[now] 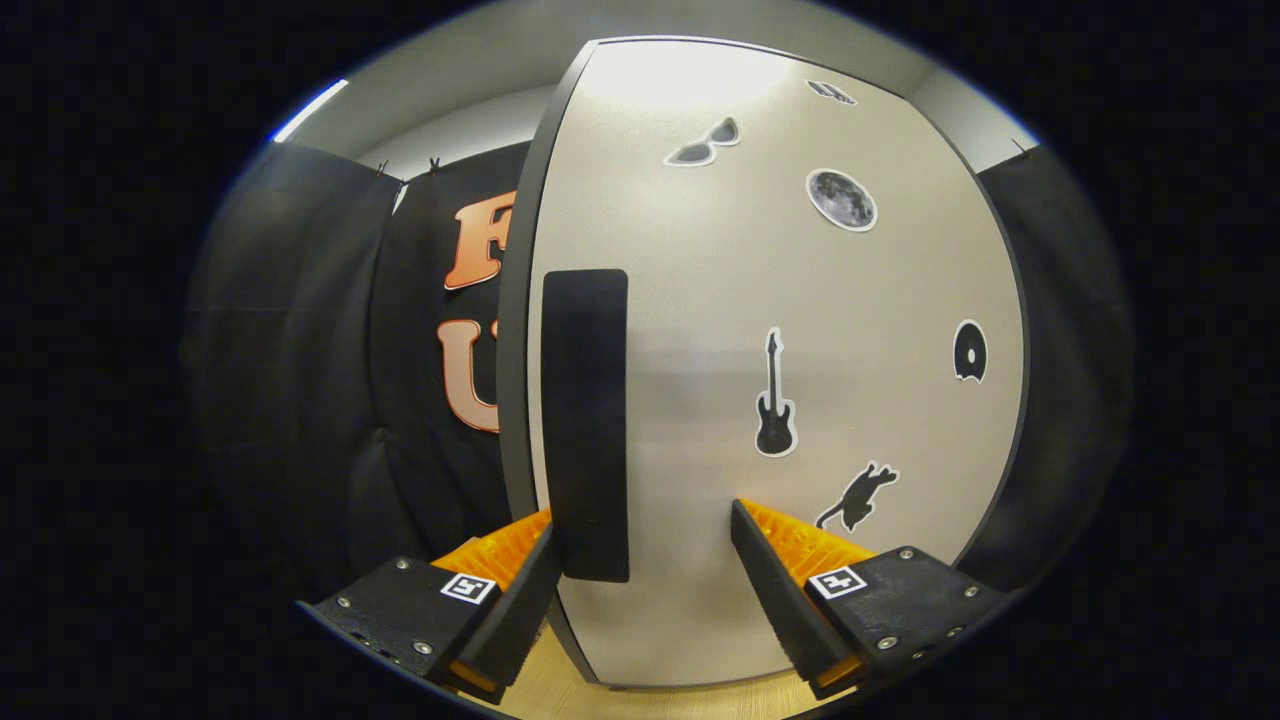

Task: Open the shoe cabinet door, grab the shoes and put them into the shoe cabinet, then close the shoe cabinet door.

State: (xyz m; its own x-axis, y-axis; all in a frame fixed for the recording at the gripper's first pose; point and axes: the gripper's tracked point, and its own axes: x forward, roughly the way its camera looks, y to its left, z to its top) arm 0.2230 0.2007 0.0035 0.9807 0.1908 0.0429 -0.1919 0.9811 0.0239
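1. The gripper (640, 560) gapes wide and grips nothing.
2. The shoe cabinet door (770, 360) stands just ahead, its edge and dark handle (586, 425) between the fingers, toward 11 o'clock.
3. Stickers dot the door: a guitar (775, 400) at 1 o'clock.

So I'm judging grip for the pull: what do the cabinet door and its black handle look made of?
Cabinet door: smooth pale panel, probably laminated board, with a soft sheen and a dark edge band. Handle: matte black strip, plastic or coated metal, hard to tell. The tongs are open, straddling the handle's lower end.
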